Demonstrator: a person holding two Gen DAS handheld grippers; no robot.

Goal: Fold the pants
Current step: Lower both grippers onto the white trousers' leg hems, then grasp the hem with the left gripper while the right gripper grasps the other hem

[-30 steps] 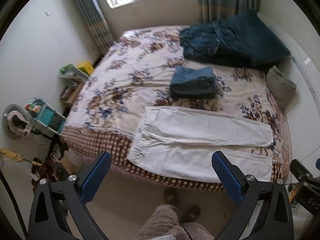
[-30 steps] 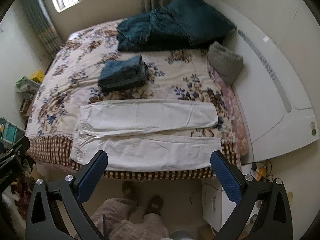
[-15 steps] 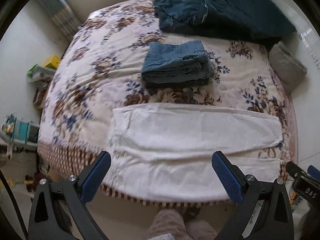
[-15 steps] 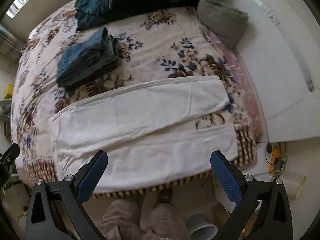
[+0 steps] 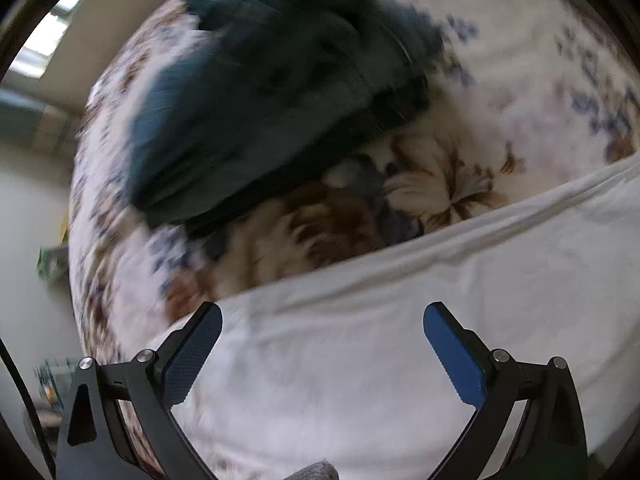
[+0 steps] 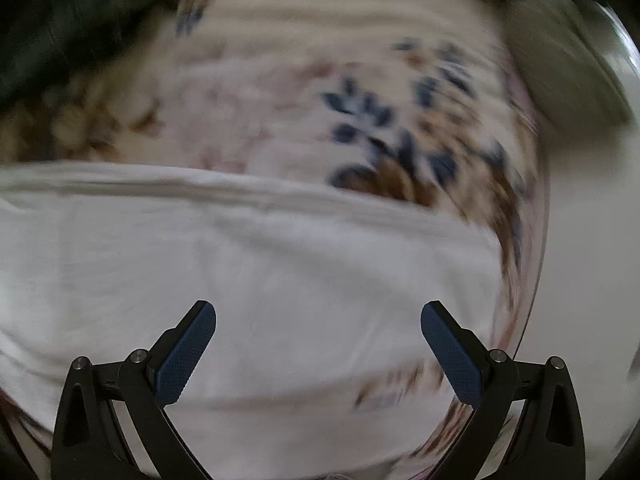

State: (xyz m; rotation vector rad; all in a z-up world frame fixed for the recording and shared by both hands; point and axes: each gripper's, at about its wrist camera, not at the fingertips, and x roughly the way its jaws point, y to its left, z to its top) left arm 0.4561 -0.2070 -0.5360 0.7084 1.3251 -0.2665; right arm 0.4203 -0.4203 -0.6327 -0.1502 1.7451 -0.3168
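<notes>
Dropped much closer since half a second ago: left gripper (image 5: 322,316) and right gripper (image 6: 318,314), jaws wide and empty, low over white pants (image 5: 400,320) spread on floral bedspread (image 5: 500,92). Risks pinching bedspread along with cloth, or dragging folded jeans (image 5: 256,120) lying just beyond.

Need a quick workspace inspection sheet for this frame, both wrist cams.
Surface: floral bedspread, blurred.
Job's things: white pants laid flat on the bed, under both grippers.
Clutter: folded blue jeans beyond the pants; grey cushion at the far right.
Grippers: left gripper open, empty; right gripper open, empty.
Cables: thin black cable at the left edge.
Surroundings: window, wall; heavy motion blur.
</notes>
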